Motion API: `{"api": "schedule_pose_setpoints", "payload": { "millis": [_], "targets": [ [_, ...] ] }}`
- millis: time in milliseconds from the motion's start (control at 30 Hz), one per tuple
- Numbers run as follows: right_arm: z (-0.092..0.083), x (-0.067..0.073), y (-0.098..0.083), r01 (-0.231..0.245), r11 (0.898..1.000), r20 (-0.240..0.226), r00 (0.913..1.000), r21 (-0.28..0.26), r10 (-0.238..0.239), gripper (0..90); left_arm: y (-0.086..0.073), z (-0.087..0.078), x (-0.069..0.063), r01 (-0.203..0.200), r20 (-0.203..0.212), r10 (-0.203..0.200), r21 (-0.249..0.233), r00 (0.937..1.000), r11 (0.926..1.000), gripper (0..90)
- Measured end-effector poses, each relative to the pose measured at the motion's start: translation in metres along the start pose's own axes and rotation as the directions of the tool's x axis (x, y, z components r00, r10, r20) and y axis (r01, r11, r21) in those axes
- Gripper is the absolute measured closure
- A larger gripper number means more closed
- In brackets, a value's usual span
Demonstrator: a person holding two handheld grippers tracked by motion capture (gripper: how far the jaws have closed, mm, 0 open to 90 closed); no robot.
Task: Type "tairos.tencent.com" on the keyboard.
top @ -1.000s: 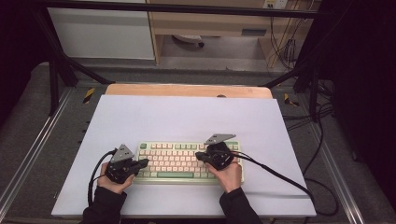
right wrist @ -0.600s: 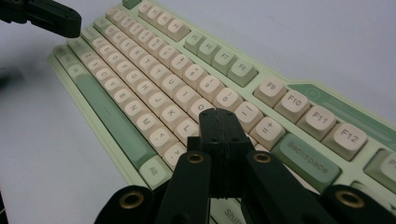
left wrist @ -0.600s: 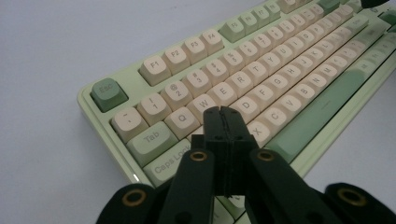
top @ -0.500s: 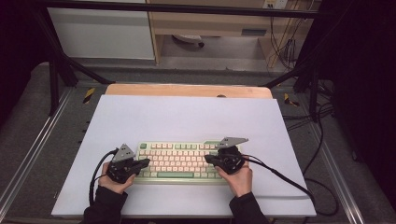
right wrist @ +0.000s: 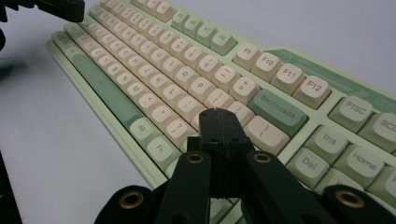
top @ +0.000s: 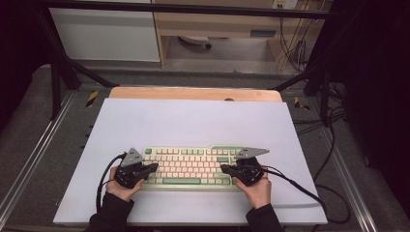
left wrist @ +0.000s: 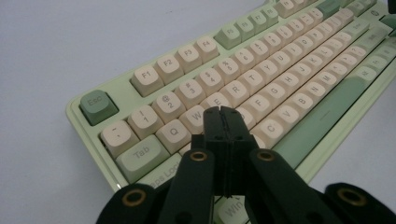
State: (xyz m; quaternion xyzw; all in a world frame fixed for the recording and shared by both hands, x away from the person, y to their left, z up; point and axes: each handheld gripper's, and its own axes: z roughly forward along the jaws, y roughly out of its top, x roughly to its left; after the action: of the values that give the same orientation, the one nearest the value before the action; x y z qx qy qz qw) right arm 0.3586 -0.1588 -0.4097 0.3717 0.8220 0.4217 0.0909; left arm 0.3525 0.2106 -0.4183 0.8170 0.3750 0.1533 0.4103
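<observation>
A pale green keyboard (top: 193, 166) with cream and green keys lies near the front of the table. My left gripper (top: 153, 166) hovers over its left end, jaws shut and empty; in the left gripper view its tips (left wrist: 225, 112) sit above the keyboard (left wrist: 261, 65) around the W and E keys. My right gripper (top: 224, 168) is over the right part, also shut with nothing held. In the right gripper view its tips (right wrist: 215, 112) hang above the keyboard (right wrist: 154, 60) just left of the Backspace key. Whether either tip touches a key I cannot tell.
The keyboard rests on a light lavender mat (top: 193, 121) over a wooden table (top: 193, 93). Black cables (top: 300, 186) trail off the right side. A dark frame and grey floor surround the table.
My right gripper has shifted to the right along the keyboard, toward its right end. The left gripper has stayed in place.
</observation>
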Motion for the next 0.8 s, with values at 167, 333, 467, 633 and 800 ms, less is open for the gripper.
{"api": "schedule_pose_setpoints", "payload": {
  "millis": [167, 333, 467, 633, 800],
  "targets": [
    [-0.003, -0.002, -0.005, -0.003, 1.000, 0.004, 1.0000, 0.006, 0.003, 90.0, 0.002, 0.005, -0.001, -0.003, -0.002, 0.003, 0.009, 1.0000, 1.0000, 89.9],
    [-0.004, -0.003, -0.009, -0.008, 1.000, 0.003, 1.0000, -0.001, 0.008, 90.0, 0.002, 0.011, -0.003, -0.012, -0.002, 0.012, 0.021, 0.9999, 0.9997, 90.0],
    [-0.004, -0.003, -0.009, -0.008, 1.000, -0.001, 1.0000, -0.001, 0.008, 90.0, 0.001, 0.014, -0.003, -0.015, -0.004, 0.015, 0.029, 0.9999, 0.9995, 90.0],
    [-0.004, -0.003, -0.009, -0.001, 1.000, 0.003, 1.0000, 0.001, 0.001, 90.0, 0.001, 0.016, -0.003, -0.018, -0.005, 0.019, 0.034, 0.9998, 0.9992, 90.0],
    [-0.003, -0.003, -0.010, -0.005, 1.000, 0.004, 1.0000, 0.002, 0.005, 90.0, 0.001, 0.018, -0.005, -0.025, -0.006, 0.025, 0.035, 0.9997, 0.9991, 89.9]
  ]
}}
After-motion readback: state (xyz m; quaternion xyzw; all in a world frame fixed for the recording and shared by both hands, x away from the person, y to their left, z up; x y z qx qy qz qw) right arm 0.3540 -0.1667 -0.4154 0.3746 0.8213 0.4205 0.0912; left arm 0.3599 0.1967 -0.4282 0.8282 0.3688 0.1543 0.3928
